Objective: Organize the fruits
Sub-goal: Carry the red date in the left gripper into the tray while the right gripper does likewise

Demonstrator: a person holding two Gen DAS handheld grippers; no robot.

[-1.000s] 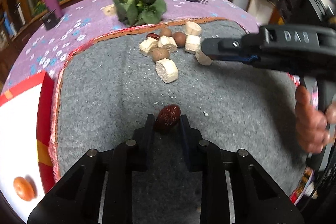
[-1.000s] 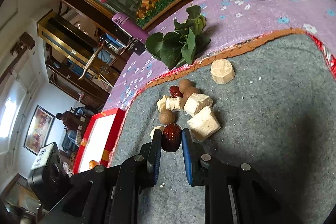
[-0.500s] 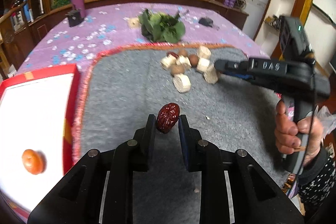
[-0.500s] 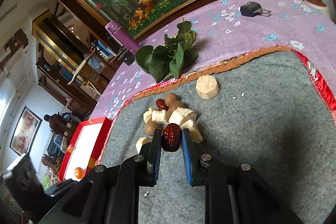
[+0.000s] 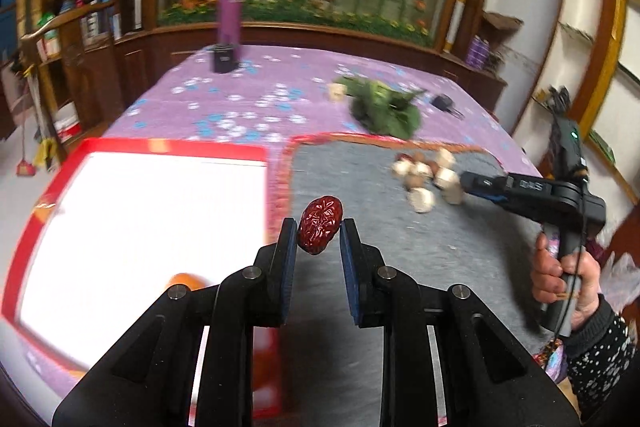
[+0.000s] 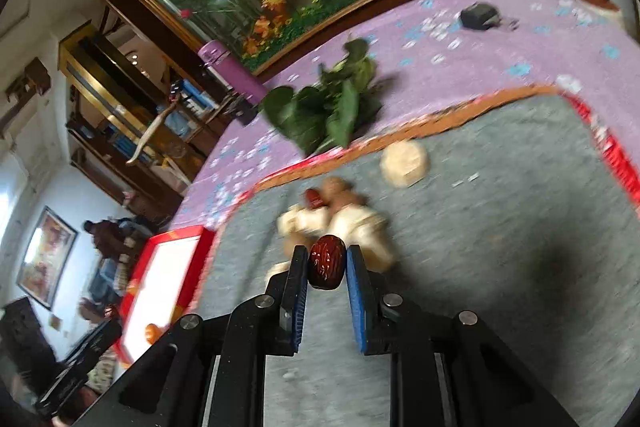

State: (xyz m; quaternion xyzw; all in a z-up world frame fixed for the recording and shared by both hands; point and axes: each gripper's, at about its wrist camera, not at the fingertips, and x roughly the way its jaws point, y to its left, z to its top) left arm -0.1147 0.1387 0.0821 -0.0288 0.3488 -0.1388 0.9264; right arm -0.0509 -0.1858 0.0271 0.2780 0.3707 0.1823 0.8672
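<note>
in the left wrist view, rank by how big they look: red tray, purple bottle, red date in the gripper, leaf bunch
1. red tray, by far the largest
2. leaf bunch and purple bottle: too alike to rank
3. red date, smallest, though it sits nearest the camera, clamped in the left gripper

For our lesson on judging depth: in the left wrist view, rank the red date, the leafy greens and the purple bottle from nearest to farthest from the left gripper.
1. Red date: clamped between the left gripper's pads.
2. Leafy greens: farther off to the right, on the purple cloth just past the grey mat.
3. Purple bottle: farthest, upright at the table's far left end.
</note>
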